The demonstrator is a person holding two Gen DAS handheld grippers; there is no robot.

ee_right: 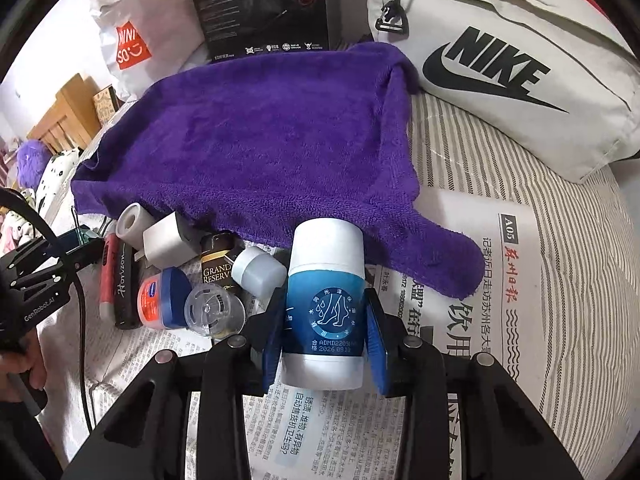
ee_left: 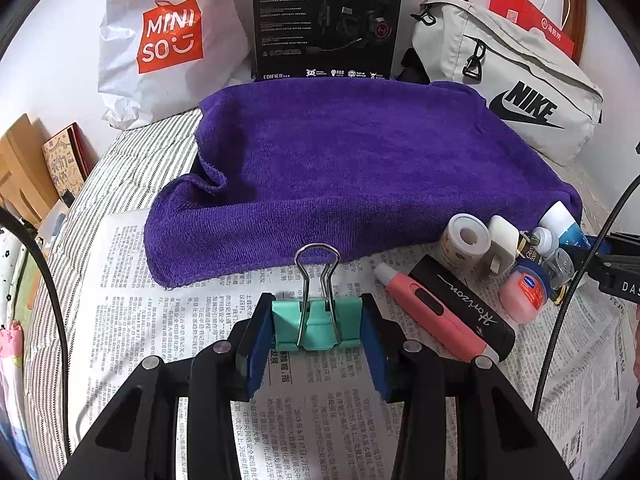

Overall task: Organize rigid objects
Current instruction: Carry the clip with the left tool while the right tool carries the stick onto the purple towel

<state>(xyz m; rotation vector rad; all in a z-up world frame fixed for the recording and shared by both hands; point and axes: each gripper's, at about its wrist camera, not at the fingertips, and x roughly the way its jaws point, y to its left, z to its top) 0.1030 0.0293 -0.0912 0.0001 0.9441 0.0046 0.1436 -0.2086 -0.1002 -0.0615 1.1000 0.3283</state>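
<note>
Left gripper [ee_left: 318,330] pads clamp the mint binder clip [ee_left: 316,326], right gripper [ee_right: 326,330] pads flank the blue-and-white tube [ee_right: 325,304] mid-body at 6 o'clock of the purple towel [ee_right: 256,144]; rigid, light, probably slick.

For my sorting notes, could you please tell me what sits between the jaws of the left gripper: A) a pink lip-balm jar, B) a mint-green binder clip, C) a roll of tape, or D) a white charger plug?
B: the left gripper has its blue pads against both sides of the mint-green binder clip, above the newspaper.
</note>
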